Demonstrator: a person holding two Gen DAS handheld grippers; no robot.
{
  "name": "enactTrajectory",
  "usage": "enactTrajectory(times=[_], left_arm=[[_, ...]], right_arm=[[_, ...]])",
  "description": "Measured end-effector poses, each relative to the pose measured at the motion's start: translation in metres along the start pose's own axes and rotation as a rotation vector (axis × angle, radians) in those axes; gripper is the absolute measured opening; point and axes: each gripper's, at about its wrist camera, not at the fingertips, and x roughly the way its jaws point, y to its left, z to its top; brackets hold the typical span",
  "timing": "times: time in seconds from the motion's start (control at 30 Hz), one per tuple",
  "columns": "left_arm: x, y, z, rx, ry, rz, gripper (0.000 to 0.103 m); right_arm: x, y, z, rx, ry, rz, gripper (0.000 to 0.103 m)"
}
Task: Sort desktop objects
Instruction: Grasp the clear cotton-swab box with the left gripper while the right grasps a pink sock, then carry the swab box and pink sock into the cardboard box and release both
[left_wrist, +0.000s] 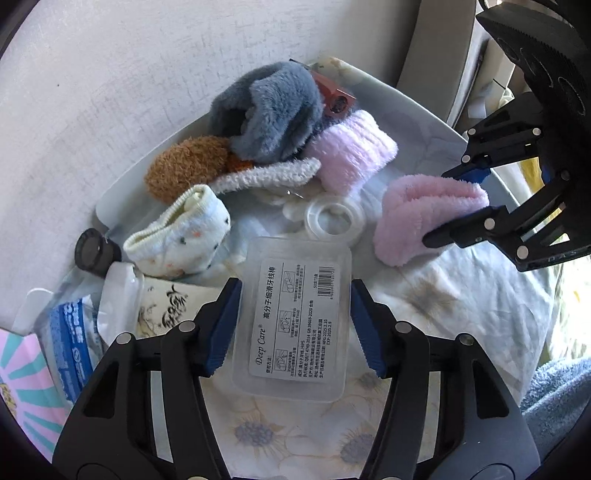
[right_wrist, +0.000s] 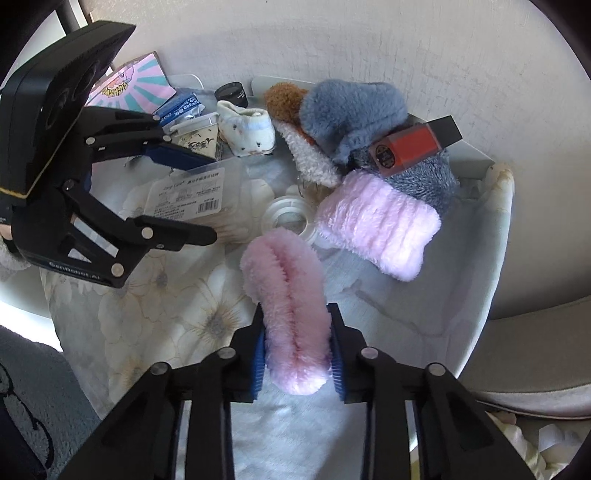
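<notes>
A clear plastic floss box (left_wrist: 295, 343) with a printed label lies on a floral cloth (left_wrist: 288, 428). My left gripper (left_wrist: 295, 286) has its blue pads (left_wrist: 221, 325) against the box's two long sides, shut on it; the same grip shows in the right wrist view (right_wrist: 212, 197). A folded pink fluffy sock (right_wrist: 284, 280) is squeezed between the pads of my right gripper (right_wrist: 295, 310), which is shut on it. In the left wrist view this sock (left_wrist: 424, 218) sits at the right with the right gripper (left_wrist: 437, 206) around its end.
A pile lies in a white tray (left_wrist: 122, 192): grey fluffy sock (left_wrist: 266, 114), pale pink ribbed sock (left_wrist: 351, 147), brown fluffy piece (left_wrist: 184, 166), white dotted sock (left_wrist: 181, 236), clear tape ring (left_wrist: 334, 218), red-brown box (right_wrist: 413, 144). Black-capped bottle (left_wrist: 94, 251) and blue packet (left_wrist: 70, 332) at left.
</notes>
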Motion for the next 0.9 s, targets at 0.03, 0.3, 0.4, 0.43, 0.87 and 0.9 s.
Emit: enactTrajectory(times=[0.03, 0.3, 0.4, 0.43, 0.87, 0.9], left_arm=[[-0.003, 0.0, -0.001, -0.004, 0.0, -0.001, 0.055], [-0.038, 0.001, -0.004, -0.028, 0.009, 0.0, 0.055], [-0.059, 0.001, -0.005, -0.028, 0.002, 0.003, 0.055], [-0.065, 0.002, 0.002, -0.027, -0.001, 0.007, 0.055], [-0.157, 0.045, -0.015, -0.129, -0.052, 0.074, 0.055], [-0.156, 0.048, -0.016, -0.14, -0.056, 0.077, 0.055]], right_arm=[[-0.002, 0.0, -0.001, 0.003, -0.002, -0.001, 0.026], [-0.032, 0.004, -0.005, 0.037, -0.021, -0.015, 0.025], [-0.044, 0.009, 0.003, 0.036, -0.026, -0.03, 0.025], [-0.046, 0.011, 0.007, 0.035, -0.028, -0.034, 0.025], [-0.084, 0.056, 0.077, -0.061, -0.058, -0.048, 0.025], [-0.088, 0.06, 0.083, -0.072, -0.067, -0.047, 0.025]])
